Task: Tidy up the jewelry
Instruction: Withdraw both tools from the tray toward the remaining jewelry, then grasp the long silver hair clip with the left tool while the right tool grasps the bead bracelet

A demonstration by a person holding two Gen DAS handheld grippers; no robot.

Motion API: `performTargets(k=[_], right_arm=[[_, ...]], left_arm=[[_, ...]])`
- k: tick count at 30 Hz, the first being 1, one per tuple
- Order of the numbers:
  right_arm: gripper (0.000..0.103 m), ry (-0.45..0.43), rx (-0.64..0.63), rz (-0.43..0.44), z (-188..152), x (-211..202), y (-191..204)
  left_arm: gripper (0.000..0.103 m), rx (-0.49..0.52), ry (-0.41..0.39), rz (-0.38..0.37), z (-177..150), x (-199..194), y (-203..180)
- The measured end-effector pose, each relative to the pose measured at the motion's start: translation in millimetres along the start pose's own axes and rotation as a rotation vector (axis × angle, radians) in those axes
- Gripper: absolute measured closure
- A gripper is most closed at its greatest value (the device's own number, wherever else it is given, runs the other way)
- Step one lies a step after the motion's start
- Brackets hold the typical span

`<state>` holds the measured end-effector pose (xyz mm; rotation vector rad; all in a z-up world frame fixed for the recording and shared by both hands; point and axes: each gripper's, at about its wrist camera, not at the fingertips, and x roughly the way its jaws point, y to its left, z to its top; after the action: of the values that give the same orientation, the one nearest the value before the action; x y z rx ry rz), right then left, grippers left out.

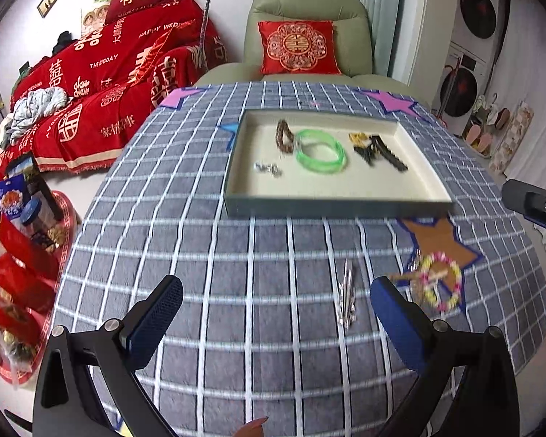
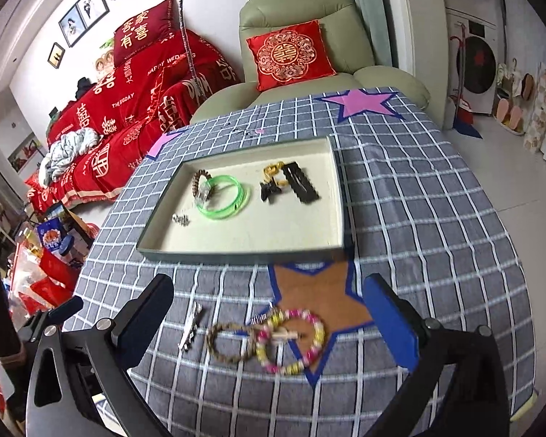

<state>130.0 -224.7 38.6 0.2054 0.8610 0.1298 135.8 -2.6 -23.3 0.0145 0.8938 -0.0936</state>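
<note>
the checked tablecloth (image 2: 436,218) covers the table, and the shallow tray (image 2: 340,189) sits mid-table as the collecting spot: a green bangle (image 2: 224,196), a brown bead bracelet (image 2: 197,182), black hair clips (image 2: 298,182) and small silver bits (image 2: 181,220) already lie inside. near the front edge wait the leftovers, apparently within easy reach: a pink-and-yellow bead bracelet (image 2: 291,338) touching a brown bead loop (image 2: 231,340), and a silver clip (image 2: 192,327) just beside. the right gripper (image 2: 269,313) hangs spread wide above them, grasping nothing; the left gripper (image 1: 276,309) is likewise released, empty.

Green bangle (image 2: 224,198); grey white-checked tablecloth (image 2: 418,218).
</note>
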Motion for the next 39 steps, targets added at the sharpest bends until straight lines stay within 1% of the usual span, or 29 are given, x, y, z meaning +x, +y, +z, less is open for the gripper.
performTargets(k=[3, 7, 11, 15, 21, 26, 30, 36, 39], right_arm=[[0.0, 0.01, 0.001, -0.001, -14, -6, -3], [0.0, 0.028, 0.009, -0.001, -30, -11, -8], [0.0, 0.067, 0.005, -0.009, -49, -12, -14], [0.0, 0.106, 0.017, -0.024, -66, -8, -22], [0.0, 0.136, 0.035, -0.05, -84, -5, -35], [0.0, 0.162, 0.06, -0.062, -90, 0, -45], [0.0, 0.177, 0.067, -0.079, -89, 6, -48], [0.0, 0.185, 0.045, -0.115, -81, 19, -48], [0.0, 0.192, 0.038, -0.13, -76, 26, -48]], left_arm=[[0.0, 0.007, 0.01, 0.009, -12, -1, -3], [0.0, 0.034, 0.003, 0.033, -23, -4, -7], [0.0, 0.036, 0.016, 0.041, -33, -2, -9], [0.0, 0.025, 0.051, 0.009, -41, 5, -8], [0.0, 0.042, 0.086, 0.01, -50, 13, -13], [0.0, 0.048, 0.093, 0.024, -52, 17, -13], [0.0, 0.047, 0.111, 0.03, -47, 26, -12], [0.0, 0.092, 0.116, 0.033, -37, 39, -20], [0.0, 0.114, 0.117, 0.023, -34, 44, -25]])
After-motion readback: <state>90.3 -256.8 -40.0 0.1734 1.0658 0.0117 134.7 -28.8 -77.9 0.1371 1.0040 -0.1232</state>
